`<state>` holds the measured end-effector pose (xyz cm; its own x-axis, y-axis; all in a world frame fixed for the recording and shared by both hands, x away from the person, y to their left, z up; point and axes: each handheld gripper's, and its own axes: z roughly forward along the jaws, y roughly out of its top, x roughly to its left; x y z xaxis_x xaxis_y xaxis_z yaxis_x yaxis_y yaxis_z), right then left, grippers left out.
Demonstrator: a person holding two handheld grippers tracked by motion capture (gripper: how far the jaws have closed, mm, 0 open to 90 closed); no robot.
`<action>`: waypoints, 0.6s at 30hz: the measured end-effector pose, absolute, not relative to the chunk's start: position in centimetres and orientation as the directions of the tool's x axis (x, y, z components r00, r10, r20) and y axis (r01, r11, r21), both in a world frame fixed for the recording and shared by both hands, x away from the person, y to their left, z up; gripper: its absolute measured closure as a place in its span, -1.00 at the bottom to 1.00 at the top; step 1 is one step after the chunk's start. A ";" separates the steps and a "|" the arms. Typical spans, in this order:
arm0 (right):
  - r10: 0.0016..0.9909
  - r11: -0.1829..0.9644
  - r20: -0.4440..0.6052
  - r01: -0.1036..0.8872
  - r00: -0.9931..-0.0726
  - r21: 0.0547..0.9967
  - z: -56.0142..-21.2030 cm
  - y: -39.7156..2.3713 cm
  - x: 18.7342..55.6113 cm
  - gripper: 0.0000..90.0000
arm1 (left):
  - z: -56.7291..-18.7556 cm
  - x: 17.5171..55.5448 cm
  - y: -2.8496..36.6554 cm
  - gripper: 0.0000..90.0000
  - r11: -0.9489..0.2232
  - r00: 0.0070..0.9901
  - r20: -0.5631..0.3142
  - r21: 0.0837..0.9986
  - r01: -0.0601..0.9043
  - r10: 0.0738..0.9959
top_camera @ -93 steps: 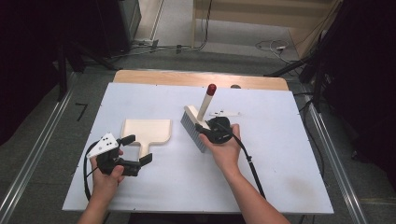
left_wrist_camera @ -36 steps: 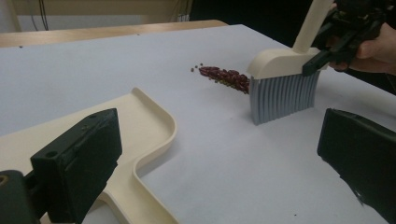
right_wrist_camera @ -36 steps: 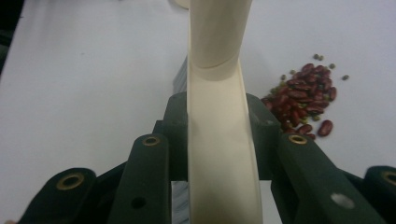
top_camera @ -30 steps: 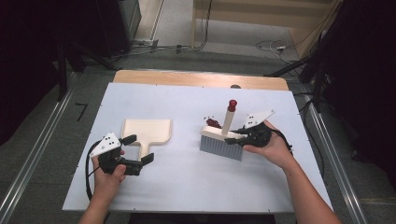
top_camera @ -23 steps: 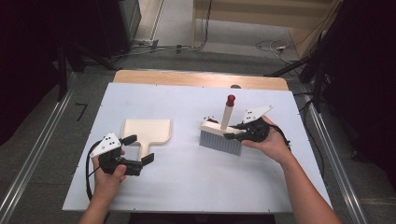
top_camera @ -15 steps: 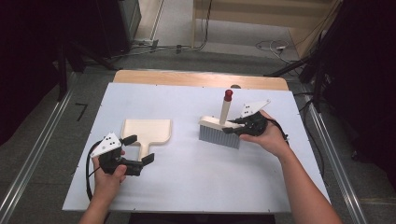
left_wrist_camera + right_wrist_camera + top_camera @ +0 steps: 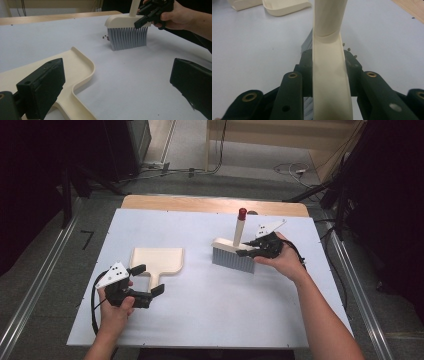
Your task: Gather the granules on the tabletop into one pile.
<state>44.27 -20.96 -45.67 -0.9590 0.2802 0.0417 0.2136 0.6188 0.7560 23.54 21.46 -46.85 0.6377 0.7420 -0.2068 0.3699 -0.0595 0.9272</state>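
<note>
A cream dustpan (image 7: pixel 157 259) lies flat at the table's left, its handle toward the person. My left gripper (image 7: pixel 146 280) is open, with its jaws standing on either side of that handle; in the left gripper view (image 7: pixel 117 82) the dustpan (image 7: pixel 72 67) lies by the left jaw, untouched. A cream brush (image 7: pixel 233 254) with grey bristles and a red-tipped handle stands upright right of centre. My right gripper (image 7: pixel 246 253) is shut on the brush's cream back (image 7: pixel 329 82). A few dark crumbs (image 7: pixel 105 37) lie on the table beside the bristles.
The white table top (image 7: pixel 215 320) has a wooden strip (image 7: pixel 200 203) along its far edge. Metal rails (image 7: pixel 350 270) run along the floor on both sides. Cables (image 7: pixel 295 169) lie on the floor beyond the table.
The right hand has carried the upright brush away from the person and slightly left. The left gripper has stayed by the dustpan handle.
</note>
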 end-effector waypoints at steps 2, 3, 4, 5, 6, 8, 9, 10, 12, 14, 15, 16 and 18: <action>0.281 0.614 0.040 0.211 -0.959 0.760 -45.7 -20.9 44.5 0.46 | -46.9 23.5 21.5 -0.99 -0.060 0.637 -0.208 0.926 0.372 0.743; 0.286 0.615 0.039 0.214 -0.957 0.759 -45.6 -20.9 44.6 0.46 | -46.9 23.5 21.5 -0.99 -0.060 0.637 -0.208 0.926 0.372 0.743; 0.289 0.615 0.039 0.217 -0.956 0.758 -45.6 -20.9 44.6 0.46 | -46.9 23.6 21.5 -0.99 -0.060 0.637 -0.207 0.926 0.372 0.743; 0.290 0.611 0.039 0.216 -0.956 0.761 -45.6 -20.9 44.7 0.46 | -46.9 23.6 21.5 -0.99 -0.059 0.637 -0.208 0.927 0.371 0.743; 0.298 0.612 0.040 0.223 -0.954 0.759 -45.6 -20.9 44.8 0.46 | -46.9 23.6 21.5 -0.99 -0.058 0.636 -0.207 0.927 0.371 0.744; 0.301 0.611 0.040 0.225 -0.953 0.759 -45.5 -20.8 44.9 0.46 | -46.9 23.6 21.6 -0.99 -0.057 0.635 -0.207 0.927 0.370 0.745; 0.300 0.612 0.039 0.223 -0.953 0.759 -45.6 -20.8 44.9 0.46 | -46.9 23.6 21.6 -0.99 -0.054 0.634 -0.208 0.928 0.369 0.745; 0.299 0.612 0.039 0.223 -0.954 0.759 -45.6 -20.8 45.0 0.46 | -46.9 23.6 21.6 -0.99 -0.055 0.633 -0.208 0.927 0.370 0.745; 0.304 0.606 0.044 0.229 -0.951 0.761 -45.6 -20.8 45.1 0.46 | -46.9 23.6 21.6 -0.99 -0.055 0.633 -0.209 0.927 0.370 0.745; 0.306 0.602 0.049 0.233 -0.951 0.764 -45.7 -20.9 45.2 0.46 | -46.9 23.6 21.6 -0.99 -0.056 0.633 -0.208 0.927 0.371 0.745; 0.309 0.600 0.047 0.233 -0.950 0.766 -45.7 -20.9 45.2 0.46 | -46.9 23.6 21.6 -0.99 -0.056 0.633 -0.208 0.927 0.371 0.745; 0.312 0.599 0.048 0.236 -0.949 0.766 -45.7 -21.0 45.3 0.46 | -46.9 23.6 21.6 -0.99 -0.056 0.633 -0.209 0.927 0.372 0.745; 0.318 0.596 0.053 0.243 -0.947 0.765 -45.6 -21.0 45.3 0.46 | -46.9 23.6 21.6 -0.99 -0.057 0.633 -0.209 0.927 0.372 0.745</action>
